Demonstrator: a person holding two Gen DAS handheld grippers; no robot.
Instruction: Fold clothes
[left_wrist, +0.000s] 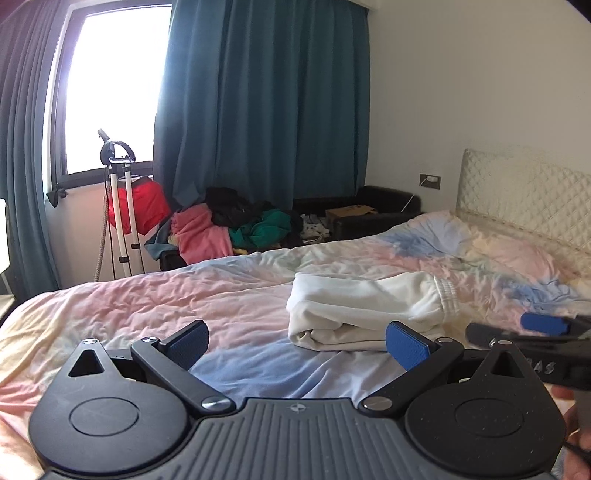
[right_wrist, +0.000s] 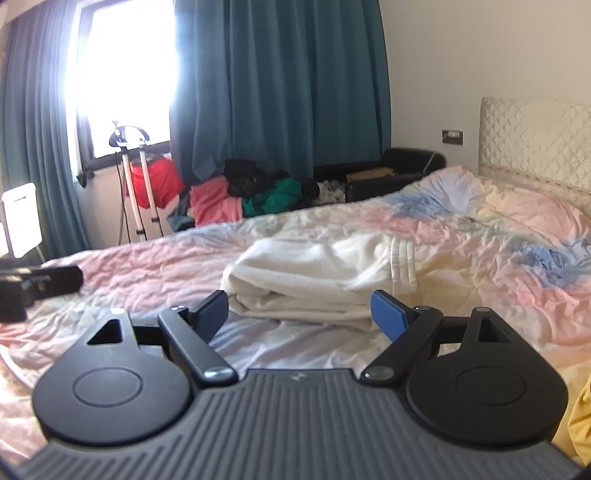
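Observation:
A folded white garment (left_wrist: 369, 310) with a ribbed waistband lies on the pastel bedsheet (left_wrist: 184, 295); it also shows in the right wrist view (right_wrist: 317, 277). My left gripper (left_wrist: 297, 341) is open and empty, held above the sheet just short of the garment's near left edge. My right gripper (right_wrist: 301, 314) is open and empty, right in front of the garment's near edge. The right gripper shows at the right edge of the left wrist view (left_wrist: 535, 328). The left gripper's body shows at the left edge of the right wrist view (right_wrist: 37, 284).
A pile of unfolded clothes (left_wrist: 236, 225), pink, green and black, lies beyond the bed's far side under teal curtains (left_wrist: 266, 110). A garment steamer stand (left_wrist: 120, 206) and a red item (left_wrist: 144, 206) stand by the window. The quilted headboard (left_wrist: 524, 192) is at the right. Something yellow (right_wrist: 580, 424) shows at the lower right.

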